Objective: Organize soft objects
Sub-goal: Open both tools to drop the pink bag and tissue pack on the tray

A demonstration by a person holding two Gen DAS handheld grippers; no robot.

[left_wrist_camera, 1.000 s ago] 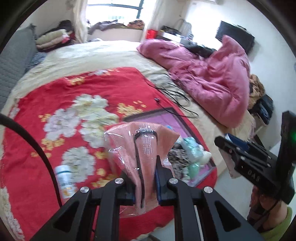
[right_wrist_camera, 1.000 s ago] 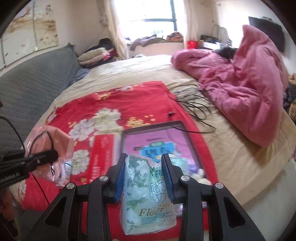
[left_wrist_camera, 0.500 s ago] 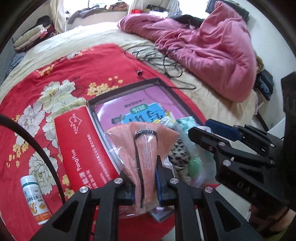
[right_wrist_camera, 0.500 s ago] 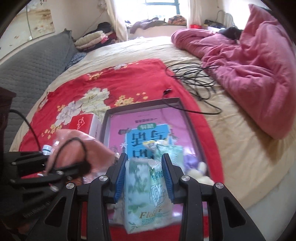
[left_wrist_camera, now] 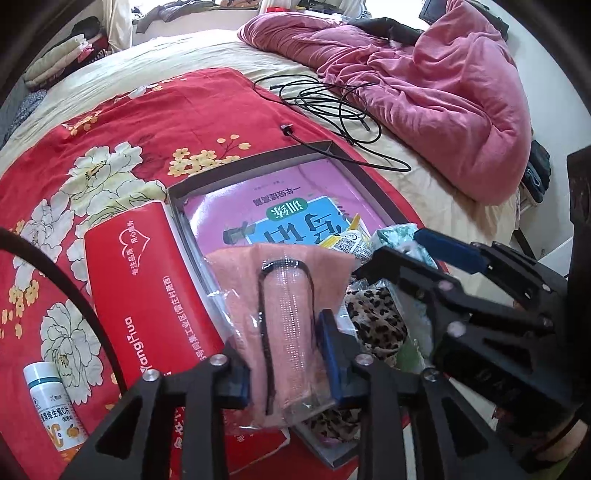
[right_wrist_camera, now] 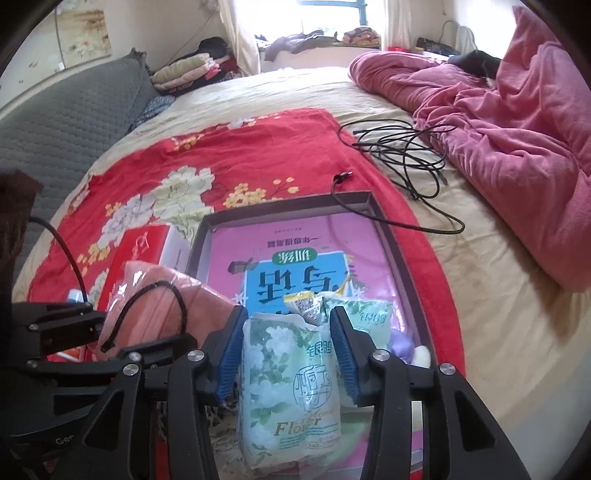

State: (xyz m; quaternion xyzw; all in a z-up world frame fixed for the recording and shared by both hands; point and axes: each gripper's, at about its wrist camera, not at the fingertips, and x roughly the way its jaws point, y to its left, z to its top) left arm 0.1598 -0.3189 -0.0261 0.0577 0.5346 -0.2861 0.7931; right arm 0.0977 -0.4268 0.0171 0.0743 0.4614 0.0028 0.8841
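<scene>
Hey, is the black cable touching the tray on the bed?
Touching. In the right wrist view the black cable runs across the far right corner of the tray, lying on its rim with no gap visible.

Bright window (right_wrist_camera: 332, 18) behind a bed (right_wrist_camera: 303, 88) with grey headboard (right_wrist_camera: 74, 110).

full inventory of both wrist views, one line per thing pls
tissue pack: 1, pale green floral, between right jaws, over tray
bagged towel: 1, pink, between left jaws, over tray
tray: 1, grey rim, on red blanket
book: 1, pink and blue, in tray
red box: 1, left of tray
bottle: 1, white and orange, on blanket
cable: 1, black, beyond tray
quilt: 1, pink, far right
left gripper: jaws just opening
right gripper: jaws just opening
</scene>
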